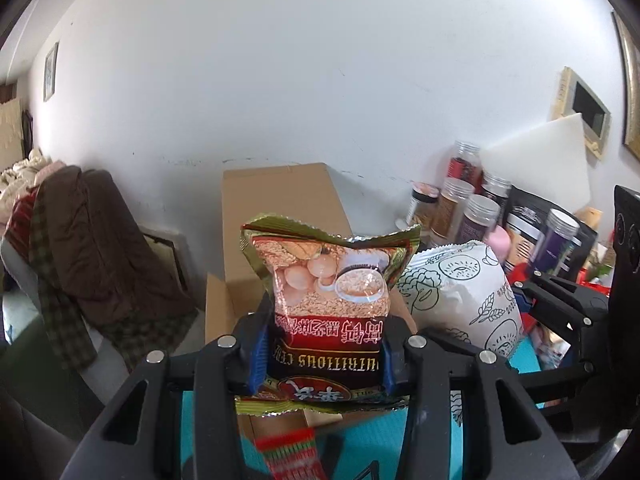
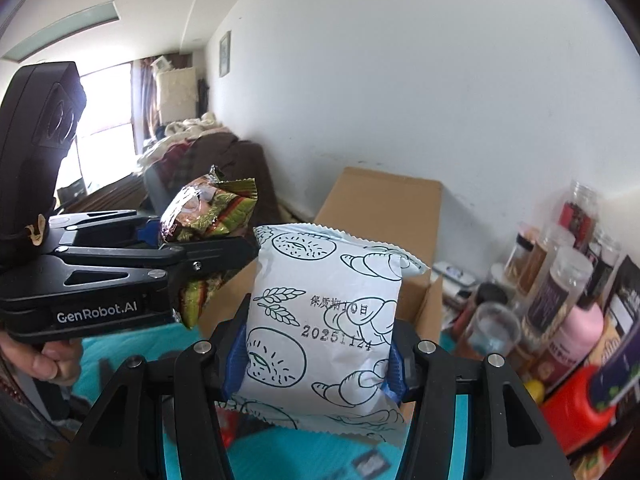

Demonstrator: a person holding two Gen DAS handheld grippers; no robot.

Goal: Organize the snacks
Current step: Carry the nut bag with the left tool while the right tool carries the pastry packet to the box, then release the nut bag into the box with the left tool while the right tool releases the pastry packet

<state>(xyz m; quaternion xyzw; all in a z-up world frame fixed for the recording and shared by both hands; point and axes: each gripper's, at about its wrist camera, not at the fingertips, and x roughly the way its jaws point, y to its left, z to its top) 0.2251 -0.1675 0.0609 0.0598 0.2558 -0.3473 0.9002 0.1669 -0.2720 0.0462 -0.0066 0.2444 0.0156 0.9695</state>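
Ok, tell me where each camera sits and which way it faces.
Left wrist: on the left gripper, looking past its cereal bag toward the box and wall; only its own fingers show.
Right wrist: on the right gripper, facing its white bag, same box; the left hand shows.
Shared: both bags, box, jars.

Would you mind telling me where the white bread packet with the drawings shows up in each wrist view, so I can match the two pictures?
Left wrist view: the white bread packet sits right of centre, beside the cereal packet that the left gripper clamps.
Right wrist view: the white bread packet fills the centre, clamped in the right gripper.
Shared landmark: the open cardboard box against the white wall behind both packets.
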